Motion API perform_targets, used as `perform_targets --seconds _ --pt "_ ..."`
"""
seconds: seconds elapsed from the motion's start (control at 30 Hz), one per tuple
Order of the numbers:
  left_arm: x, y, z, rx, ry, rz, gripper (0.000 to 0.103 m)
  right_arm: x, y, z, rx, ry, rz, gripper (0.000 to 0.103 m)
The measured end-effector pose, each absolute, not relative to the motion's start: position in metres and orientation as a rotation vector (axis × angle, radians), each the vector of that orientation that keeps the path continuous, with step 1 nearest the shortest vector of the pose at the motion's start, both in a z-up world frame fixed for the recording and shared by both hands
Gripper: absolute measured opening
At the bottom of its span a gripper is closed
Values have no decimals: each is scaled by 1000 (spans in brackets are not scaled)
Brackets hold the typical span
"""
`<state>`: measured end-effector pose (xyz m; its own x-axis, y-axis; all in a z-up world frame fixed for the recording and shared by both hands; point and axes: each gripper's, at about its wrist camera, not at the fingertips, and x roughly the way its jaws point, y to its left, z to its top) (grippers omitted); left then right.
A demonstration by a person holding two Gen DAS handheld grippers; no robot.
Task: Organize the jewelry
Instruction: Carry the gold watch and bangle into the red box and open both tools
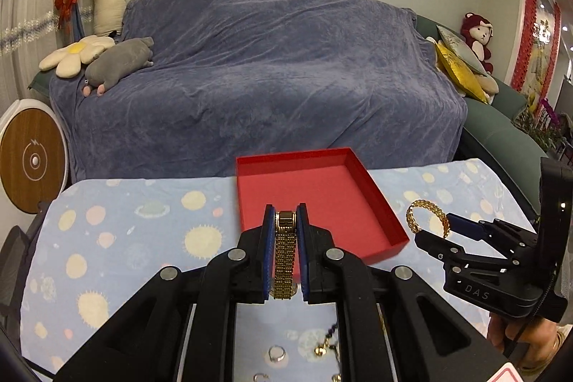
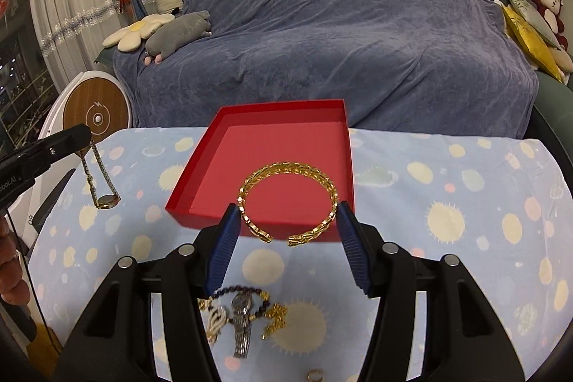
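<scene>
Above the tablecloth [image 2: 465, 174], left gripper [image 1: 286, 221] is pinching gold watch [image 1: 285, 256]; right gripper [image 2: 286, 231] is clamping gold bangle [image 2: 288, 203], near red box [image 2: 286, 145].

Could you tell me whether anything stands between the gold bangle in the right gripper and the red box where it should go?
Nothing visible does. The gold bangle hangs in the right gripper just short of the red box, whose floor looks bare. The left gripper with the gold watch is off to the side.
</scene>
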<state>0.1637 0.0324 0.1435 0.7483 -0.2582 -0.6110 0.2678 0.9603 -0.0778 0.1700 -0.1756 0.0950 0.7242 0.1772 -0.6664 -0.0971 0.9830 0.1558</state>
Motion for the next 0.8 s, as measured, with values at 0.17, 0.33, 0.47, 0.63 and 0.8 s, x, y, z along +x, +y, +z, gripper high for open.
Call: perform_targets --seconds 0.17,0.33,0.47,0.63,0.8 --pt "228 21 146 -19 688 -286 9 238 -175 96 123 766 160 54" --pt "290 2 129 -56 737 -311 9 296 -171 75 102 821 154 54" --pt "331 -10 100 -49 787 -314 9 332 -169 51 96 869 134 54" --pt "370 -6 60 -74 852 -305 9 357 -166 29 67 910 118 54" --pt "393 -5 36 -54 890 -294 9 371 -162 13 40 941 109 54"
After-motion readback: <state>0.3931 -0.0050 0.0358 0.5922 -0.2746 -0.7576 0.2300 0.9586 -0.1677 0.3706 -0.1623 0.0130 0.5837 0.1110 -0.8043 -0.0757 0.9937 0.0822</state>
